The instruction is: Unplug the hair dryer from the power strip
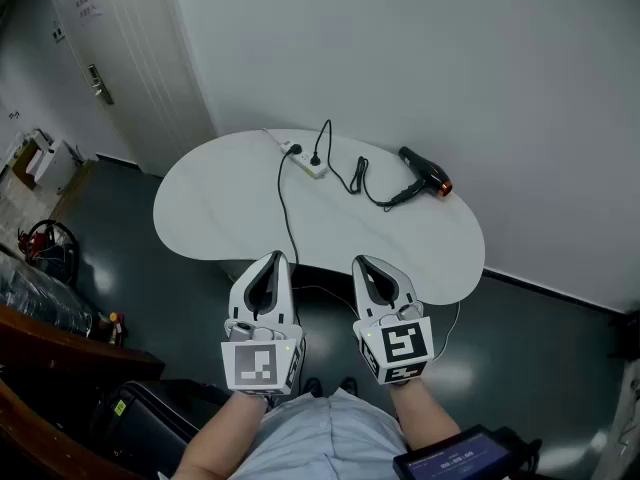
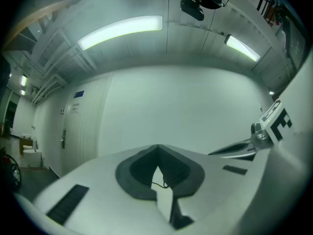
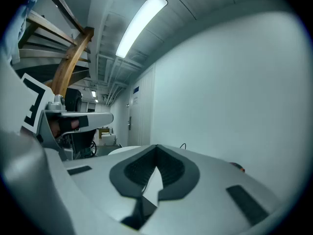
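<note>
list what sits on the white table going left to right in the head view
power strip -> dryer's looped cord -> hair dryer

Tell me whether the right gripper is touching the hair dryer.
Apart. The head view shows the right gripper at the table's near edge, while the hair dryer lies at the far side, with bare tabletop between them.

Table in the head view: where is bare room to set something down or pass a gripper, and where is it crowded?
Bare: the table's left lobe, left of the black cable running off the front edge; and the near right, between that cable and the hair dryer. Crowded: the back middle, where the power strip, plug and looped dryer cord lie.
</note>
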Demonstrator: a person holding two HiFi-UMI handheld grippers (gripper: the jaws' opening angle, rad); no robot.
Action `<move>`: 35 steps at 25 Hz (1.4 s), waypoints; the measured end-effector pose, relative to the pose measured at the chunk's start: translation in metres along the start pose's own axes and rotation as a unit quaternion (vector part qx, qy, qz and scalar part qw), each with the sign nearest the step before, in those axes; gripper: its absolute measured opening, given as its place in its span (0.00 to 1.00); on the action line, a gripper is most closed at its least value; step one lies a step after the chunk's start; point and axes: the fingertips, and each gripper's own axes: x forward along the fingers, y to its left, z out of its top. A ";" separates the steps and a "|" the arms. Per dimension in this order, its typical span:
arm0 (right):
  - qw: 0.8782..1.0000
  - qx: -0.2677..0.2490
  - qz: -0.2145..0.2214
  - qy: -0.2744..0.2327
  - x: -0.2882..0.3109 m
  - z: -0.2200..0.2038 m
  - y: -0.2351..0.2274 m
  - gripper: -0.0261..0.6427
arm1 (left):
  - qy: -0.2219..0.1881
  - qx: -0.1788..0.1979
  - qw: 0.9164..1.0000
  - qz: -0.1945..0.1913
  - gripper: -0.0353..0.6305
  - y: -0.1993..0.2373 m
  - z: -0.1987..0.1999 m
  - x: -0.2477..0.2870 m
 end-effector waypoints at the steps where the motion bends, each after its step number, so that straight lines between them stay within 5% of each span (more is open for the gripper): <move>1: 1.000 0.000 0.000 0.000 0.000 0.000 -0.001 0.04 | 0.000 0.000 1.000 0.000 0.05 0.000 0.000 0.001; 23: 0.998 0.020 0.049 0.016 0.009 -0.023 -0.042 0.04 | 0.024 -0.008 0.999 0.025 0.05 -0.040 -0.021 0.027; 35: 0.997 0.018 0.063 0.036 0.086 -0.037 -0.056 0.04 | 0.050 -0.019 0.998 0.036 0.05 -0.003 -0.062 0.084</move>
